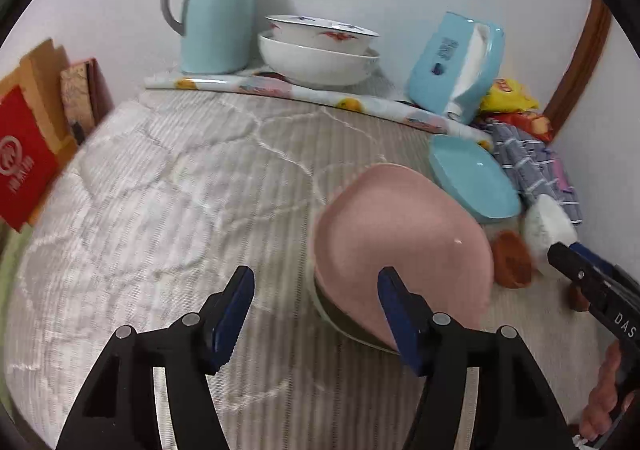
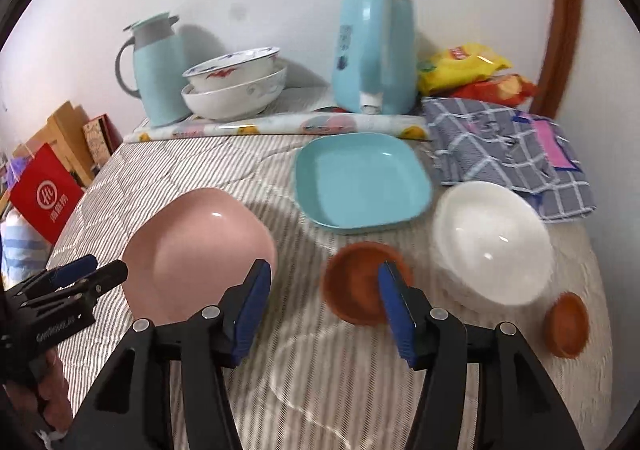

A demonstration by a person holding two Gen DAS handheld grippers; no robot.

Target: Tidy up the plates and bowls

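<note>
Both your grippers, left gripper (image 1: 316,314) and right gripper (image 2: 322,314), stand open and empty; the pink square plastic plate (image 2: 200,250) rests, probably on a darker dish, between them, nearer your left, on the striped quilted tabletop (image 2: 320,390)

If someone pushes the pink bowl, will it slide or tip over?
The pink bowl looks smooth and shiny, so probably slippery to grip. It seems to sit on another dish, so a push may rock or slide it off. The ribbed cloth underneath would likely slow any sliding.
</note>
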